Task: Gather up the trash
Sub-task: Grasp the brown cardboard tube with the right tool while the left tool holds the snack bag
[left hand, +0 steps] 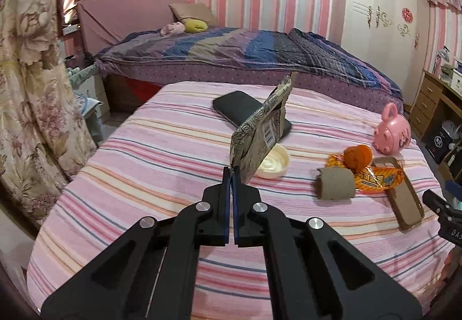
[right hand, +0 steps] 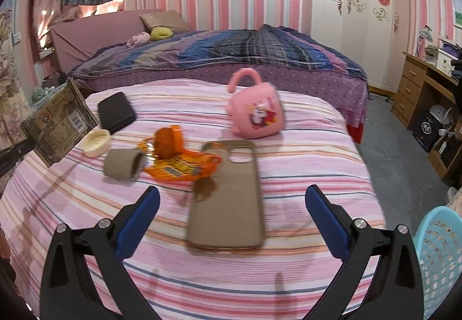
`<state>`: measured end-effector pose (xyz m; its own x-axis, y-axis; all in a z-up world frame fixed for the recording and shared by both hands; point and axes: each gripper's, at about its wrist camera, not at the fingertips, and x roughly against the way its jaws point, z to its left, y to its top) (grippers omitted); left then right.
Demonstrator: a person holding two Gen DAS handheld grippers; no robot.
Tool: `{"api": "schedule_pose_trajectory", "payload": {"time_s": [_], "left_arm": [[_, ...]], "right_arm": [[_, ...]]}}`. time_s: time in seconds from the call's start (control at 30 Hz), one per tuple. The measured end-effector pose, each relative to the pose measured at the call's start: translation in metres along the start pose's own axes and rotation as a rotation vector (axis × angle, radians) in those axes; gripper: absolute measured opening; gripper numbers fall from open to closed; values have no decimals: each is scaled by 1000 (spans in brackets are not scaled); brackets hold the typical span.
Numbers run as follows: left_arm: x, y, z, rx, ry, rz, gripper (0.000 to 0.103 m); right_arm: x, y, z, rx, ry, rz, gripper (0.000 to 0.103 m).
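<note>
My left gripper [left hand: 232, 171] is shut on the corner of a brown printed snack wrapper [left hand: 261, 135] and holds it up above the pink striped table [left hand: 144, 152]; the wrapper also shows in the right wrist view [right hand: 59, 125]. My right gripper [right hand: 232, 201] is open and empty, just above a tan phone case [right hand: 228, 198]. On the table lie an orange snack wrapper [right hand: 179, 167], a cardboard tube [right hand: 122, 164], an orange lid [right hand: 164, 141] and a cream lid [right hand: 96, 142].
A pink mug [right hand: 255, 115] lies on its side beyond the phone case. A black wallet [right hand: 115, 110] lies at the back left. A light blue mesh basket [right hand: 439, 256] stands at the table's right. A bed [right hand: 231, 51] lies behind, a wooden desk [right hand: 427, 89] at the right.
</note>
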<state>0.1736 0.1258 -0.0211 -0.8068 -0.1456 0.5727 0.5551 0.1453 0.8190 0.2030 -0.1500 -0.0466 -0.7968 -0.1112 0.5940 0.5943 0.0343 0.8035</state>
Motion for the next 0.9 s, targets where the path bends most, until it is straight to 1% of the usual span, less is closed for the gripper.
{"api": "schedule_pose_trajectory", "payload": {"time_s": [0.07, 0.13, 0.23, 0.3, 0.37, 0.4, 0.57, 0.63, 0.67, 0.7, 0.73, 0.77, 0.83, 0.9], "left_arm": [[2, 1, 9, 6, 16, -6, 0], [4, 1, 17, 8, 34, -12, 0], [5, 3, 28, 19, 39, -11, 0], [4, 3, 34, 21, 51, -9, 0], [2, 4, 37, 10, 77, -9, 0], [1, 4, 38, 7, 82, -9, 0], [-6, 5, 49, 39, 75, 19, 0], [-8, 4, 51, 41, 80, 24, 0], [-7, 5, 51, 40, 82, 23, 0], [-7, 5, 52, 40, 83, 20, 0], [-7, 6, 51, 41, 82, 19, 0], [-6, 6, 52, 43, 79, 17, 0], [-5, 7, 52, 43, 77, 15, 0], [-4, 6, 50, 39, 76, 15, 0]], "right_arm": [[-2, 0, 7, 0, 10, 6, 98], [-6, 1, 23, 14, 24, 15, 98], [-14, 2, 43, 44, 8, 21, 98], [-24, 5, 59, 53, 24, 37, 98], [-37, 10, 78, 58, 66, 61, 98], [-39, 11, 80, 60, 72, 63, 98], [-64, 18, 120, 125, 92, 92, 98], [-69, 19, 128, 135, 93, 105, 97], [-72, 20, 131, 138, 97, 114, 92], [-80, 20, 136, 143, 103, 146, 83], [-82, 20, 137, 145, 106, 156, 78], [-87, 19, 140, 148, 117, 177, 70], [-89, 18, 142, 156, 128, 186, 54], [-84, 17, 140, 154, 130, 162, 54]]}}
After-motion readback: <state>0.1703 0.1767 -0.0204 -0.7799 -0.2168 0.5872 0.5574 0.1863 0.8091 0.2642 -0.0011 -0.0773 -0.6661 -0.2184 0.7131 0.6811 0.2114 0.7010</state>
